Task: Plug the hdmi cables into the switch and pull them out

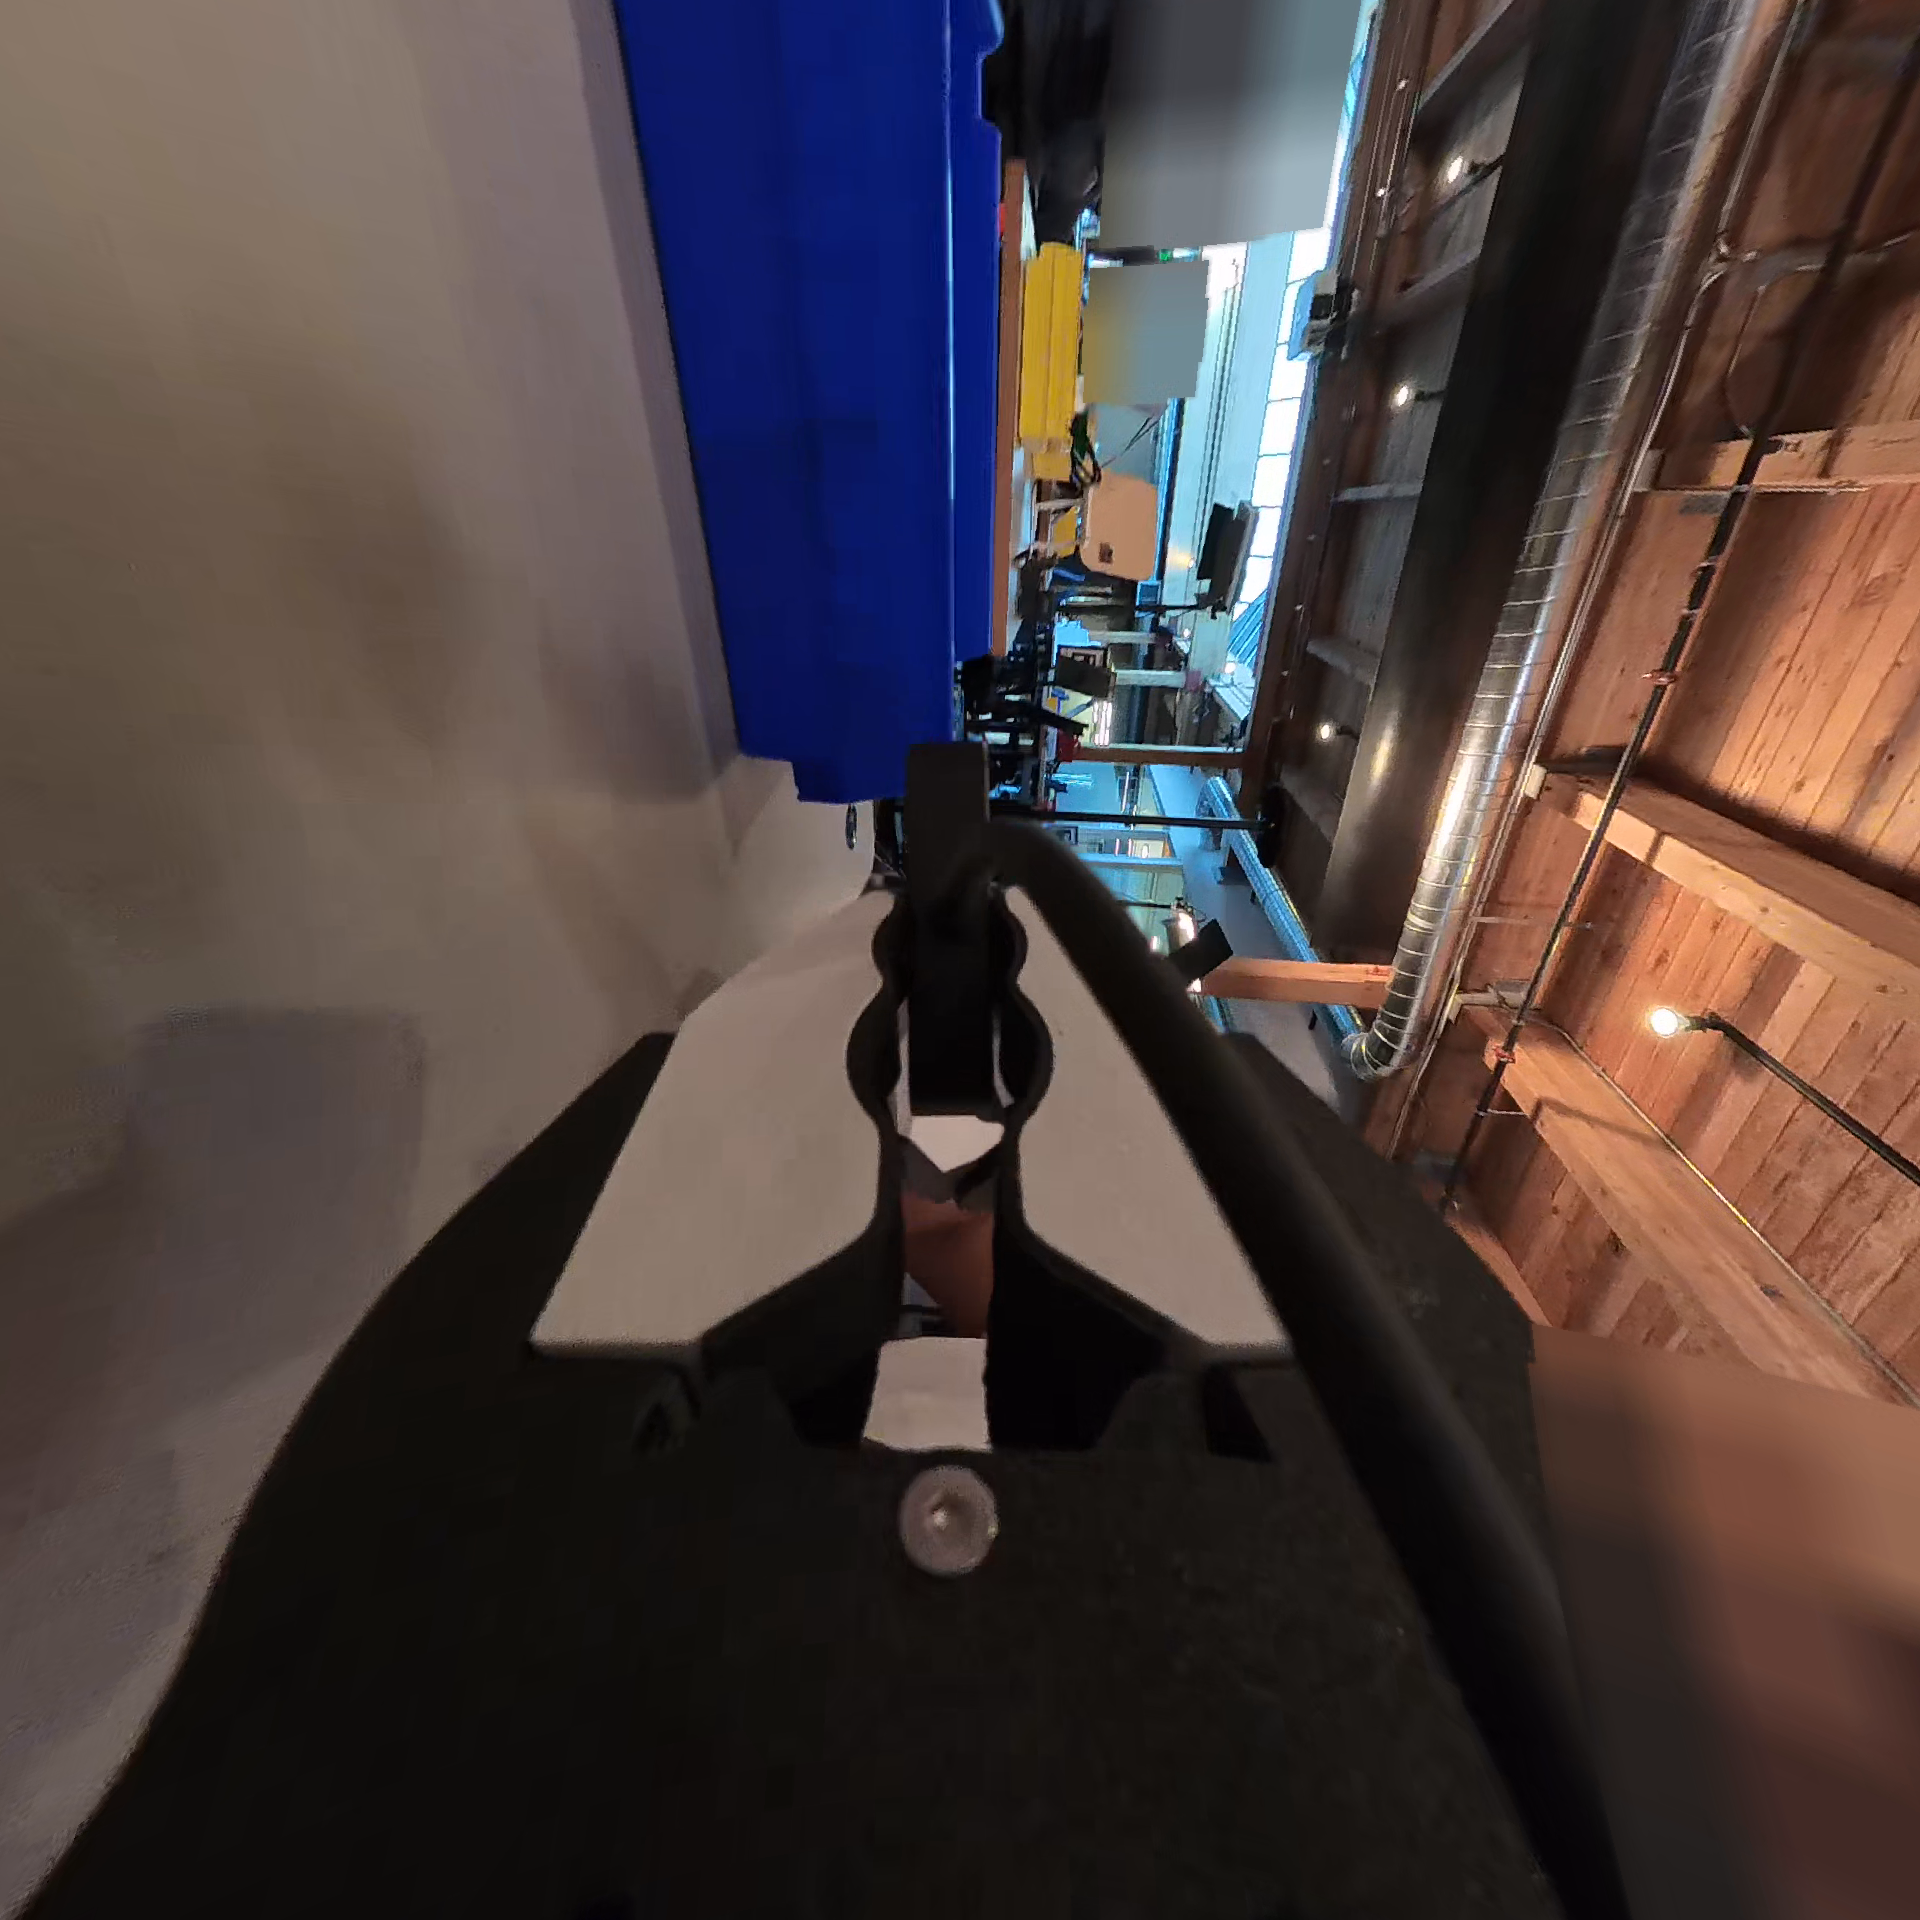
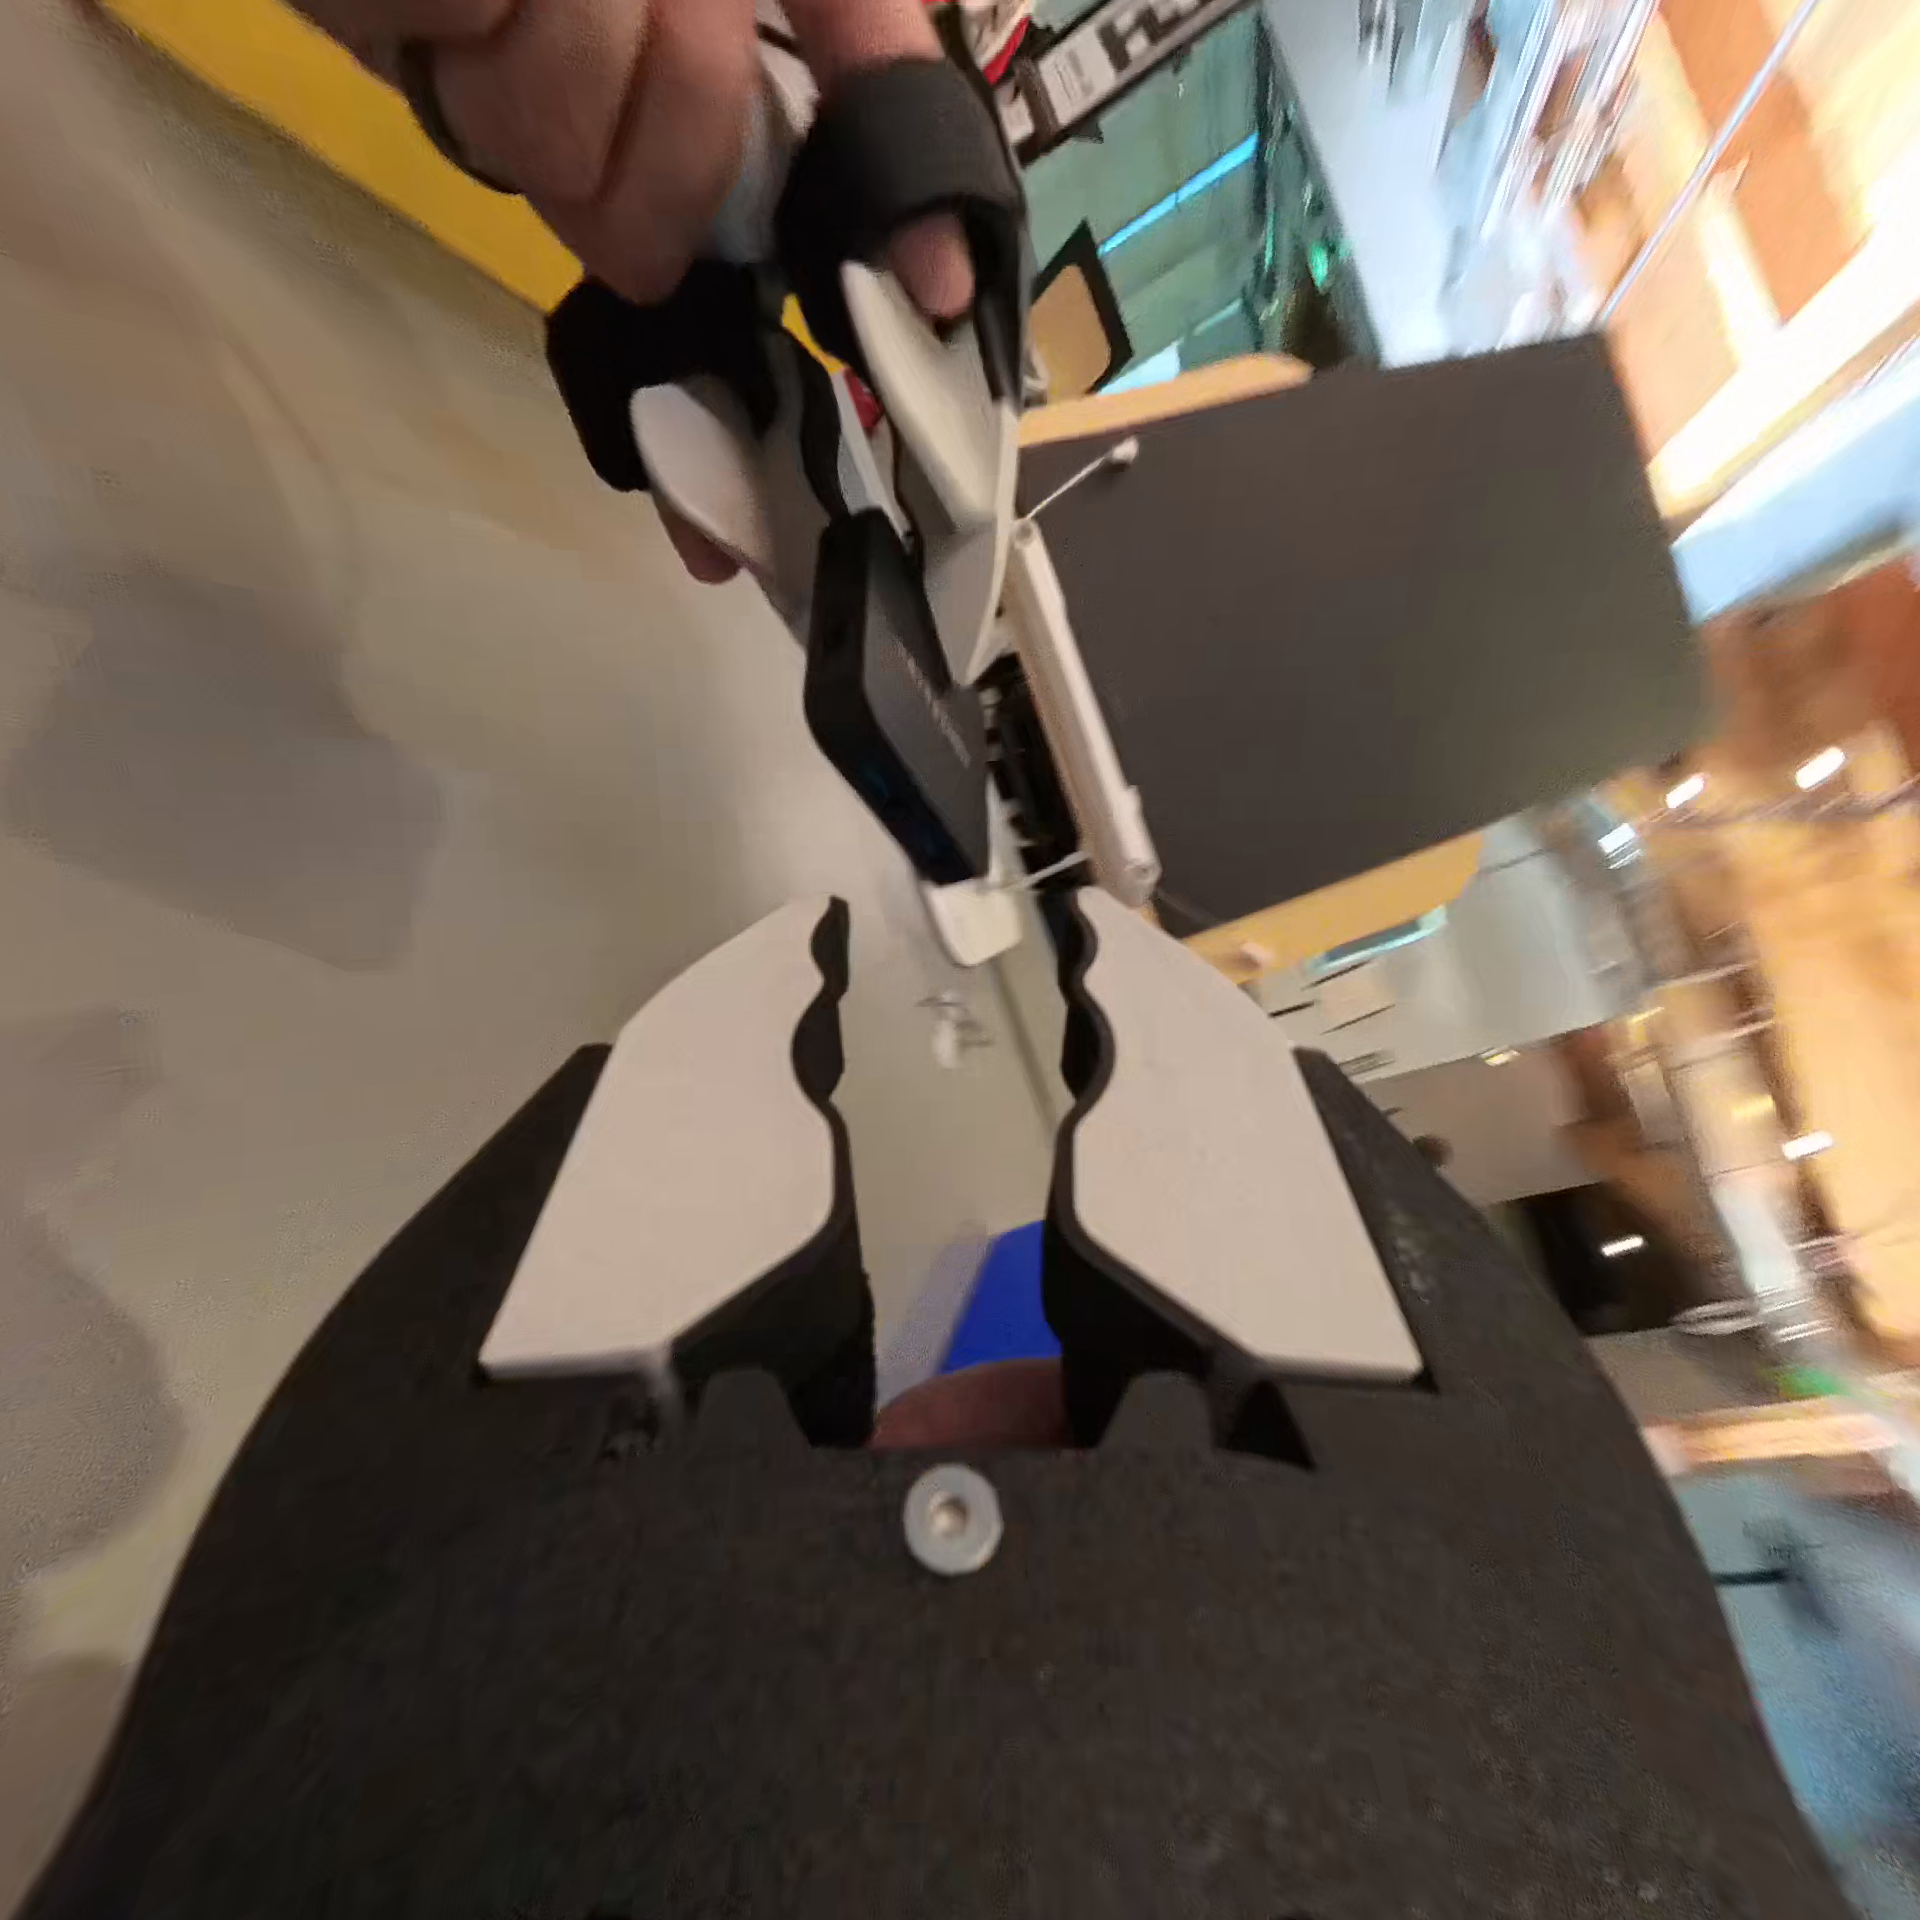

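My left gripper (image 1: 951, 935) is rolled on its side and shut on a flat black piece, seen edge-on, that looks like the hdmi switch (image 1: 945, 997). A thick black cable (image 1: 1247, 1122) leaves its far end and curves back to the right. In the right wrist view the black switch (image 2: 899, 707) with a blue light sits strapped to a white bar (image 2: 1081, 707), held between the left gripper's white fingers (image 2: 935, 416) by a gloved hand (image 2: 623, 125). My right gripper (image 2: 956, 914) is open and empty, its tips just short of the switch's near end.
A white table (image 1: 312, 520) fills the left side of both views. A blue bin (image 1: 831, 416) stands on it beyond the left gripper, with a yellow bin (image 1: 1049, 353) farther off. A dark grey box (image 2: 1351, 623) stands behind the switch. The right wrist view is blurred.
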`<state>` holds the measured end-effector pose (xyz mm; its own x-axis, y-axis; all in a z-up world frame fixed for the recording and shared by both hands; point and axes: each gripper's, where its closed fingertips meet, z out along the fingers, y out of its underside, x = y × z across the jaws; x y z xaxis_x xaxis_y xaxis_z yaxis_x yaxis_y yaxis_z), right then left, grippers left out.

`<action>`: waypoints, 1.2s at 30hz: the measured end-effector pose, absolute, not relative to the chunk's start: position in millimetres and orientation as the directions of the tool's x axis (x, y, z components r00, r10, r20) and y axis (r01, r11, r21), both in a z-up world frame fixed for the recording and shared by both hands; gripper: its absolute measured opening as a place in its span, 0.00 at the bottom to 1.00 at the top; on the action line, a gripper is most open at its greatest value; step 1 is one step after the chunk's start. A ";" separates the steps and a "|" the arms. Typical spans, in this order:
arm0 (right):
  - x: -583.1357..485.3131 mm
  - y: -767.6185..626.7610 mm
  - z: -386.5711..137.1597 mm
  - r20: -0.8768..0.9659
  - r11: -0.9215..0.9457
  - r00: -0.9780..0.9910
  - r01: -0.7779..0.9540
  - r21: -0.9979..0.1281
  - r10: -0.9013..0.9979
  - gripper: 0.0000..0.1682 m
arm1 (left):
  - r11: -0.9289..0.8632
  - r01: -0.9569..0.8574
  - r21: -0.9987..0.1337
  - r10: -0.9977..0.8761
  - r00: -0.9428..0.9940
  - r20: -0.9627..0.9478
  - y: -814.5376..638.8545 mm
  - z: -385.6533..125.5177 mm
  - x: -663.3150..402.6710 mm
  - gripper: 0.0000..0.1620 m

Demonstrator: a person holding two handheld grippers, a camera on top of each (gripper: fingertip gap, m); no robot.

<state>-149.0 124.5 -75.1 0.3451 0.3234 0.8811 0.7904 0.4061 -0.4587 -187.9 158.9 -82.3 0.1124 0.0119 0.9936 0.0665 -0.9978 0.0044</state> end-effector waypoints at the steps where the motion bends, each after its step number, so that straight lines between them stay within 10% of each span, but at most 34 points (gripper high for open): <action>1: -151.8 121.5 -72.9 0.921 0.448 0.282 0.810 -0.379 0.271 0.21 | -0.999 0.051 0.010 0.015 0.110 0.994 154.8 -82.3 -183.2 0.09; 12: -169.5 111.2 -65.1 0.998 0.604 0.064 0.795 -0.049 -0.004 0.07 | -0.997 -0.068 -0.042 -0.049 0.092 0.995 121.3 -69.0 -157.3 0.09; 20: -170.9 109.5 -70.7 0.934 0.626 0.242 0.694 -0.357 0.264 0.08 | -0.970 -0.108 -0.219 -0.232 0.130 0.964 114.9 -83.8 -182.4 0.30; 27: -164.3 136.6 -77.9 0.844 0.560 0.305 0.640 -0.525 0.442 0.08 | -0.872 0.063 -0.485 -0.462 0.219 0.859 68.5 -100.8 -248.1 0.23; 36: -209.4 200.9 -101.8 0.872 0.632 0.259 0.607 -0.482 0.416 0.08 | -0.460 -0.007 -0.888 -0.686 0.638 0.350 13.3 -135.1 -315.7 0.26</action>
<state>-209.4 200.9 -101.8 0.2589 0.4163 0.8716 0.6066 0.6321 -0.4821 -315.7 13.3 -135.1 0.6378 -0.6861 0.3499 -0.0074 -0.4598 -0.8880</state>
